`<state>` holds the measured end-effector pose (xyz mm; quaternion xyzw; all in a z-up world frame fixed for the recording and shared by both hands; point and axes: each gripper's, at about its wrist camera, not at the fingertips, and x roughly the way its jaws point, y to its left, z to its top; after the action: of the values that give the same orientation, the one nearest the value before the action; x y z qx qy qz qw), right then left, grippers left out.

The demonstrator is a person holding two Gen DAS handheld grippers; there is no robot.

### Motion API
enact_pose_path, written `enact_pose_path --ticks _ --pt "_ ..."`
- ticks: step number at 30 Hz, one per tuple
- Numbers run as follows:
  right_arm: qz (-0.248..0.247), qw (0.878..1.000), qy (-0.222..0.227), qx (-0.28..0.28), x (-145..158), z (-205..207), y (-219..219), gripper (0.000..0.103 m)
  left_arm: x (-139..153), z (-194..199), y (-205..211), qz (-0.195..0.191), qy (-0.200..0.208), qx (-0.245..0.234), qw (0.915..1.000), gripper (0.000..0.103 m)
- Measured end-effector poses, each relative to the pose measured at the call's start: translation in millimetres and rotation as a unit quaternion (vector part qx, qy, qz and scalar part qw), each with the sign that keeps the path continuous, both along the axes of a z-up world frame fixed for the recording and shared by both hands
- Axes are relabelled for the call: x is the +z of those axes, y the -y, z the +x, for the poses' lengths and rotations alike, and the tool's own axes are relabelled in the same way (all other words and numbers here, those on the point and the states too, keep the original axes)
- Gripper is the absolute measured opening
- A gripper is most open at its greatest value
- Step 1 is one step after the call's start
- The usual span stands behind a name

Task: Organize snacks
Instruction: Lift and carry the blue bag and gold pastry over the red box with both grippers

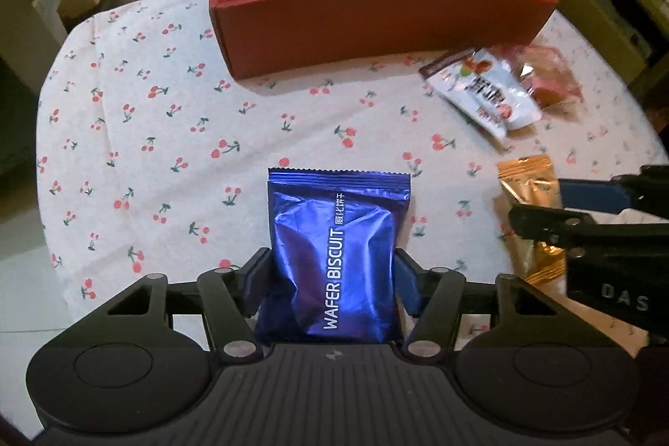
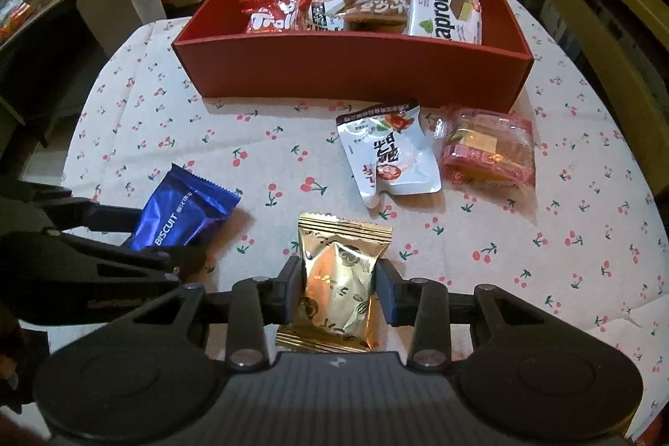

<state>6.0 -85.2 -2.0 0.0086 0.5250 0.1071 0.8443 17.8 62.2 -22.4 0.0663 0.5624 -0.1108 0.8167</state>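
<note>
Pick-up step, both hands. Left gripper [image 1: 330, 270] fingers clamped on blue wafer packet [image 1: 334, 249]; right gripper [image 2: 338, 287] fingers pinching gold packet [image 2: 338, 283]. Both packets low on worktop [image 1: 167, 136]. Next, likely: lift, carry to red box [image 2: 351, 70] at 12 o'clock, clear near wall, release.

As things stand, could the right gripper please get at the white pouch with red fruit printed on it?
Probably not yet: the right gripper is shut on the gold foil packet. The white pouch lies unobstructed ahead on the cherry-print tablecloth, so once the packet is released the way looks free.
</note>
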Motion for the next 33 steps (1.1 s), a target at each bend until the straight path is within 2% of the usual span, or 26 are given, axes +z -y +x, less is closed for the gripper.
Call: enact_pose_path --ticks 13,33 --pt "0.012 0.999 0.026 -0.018 14.9 7.4 9.3 0.055 27.1 10.0 1.8 -0.051 0.030 0.014 0.9982 0.067" --pt "0.035 0.994 0.075 -0.065 46.4 47.8 21.9 0.055 60.2 49.5 20.6 -0.063 0.086 0.026 0.9940 0.067"
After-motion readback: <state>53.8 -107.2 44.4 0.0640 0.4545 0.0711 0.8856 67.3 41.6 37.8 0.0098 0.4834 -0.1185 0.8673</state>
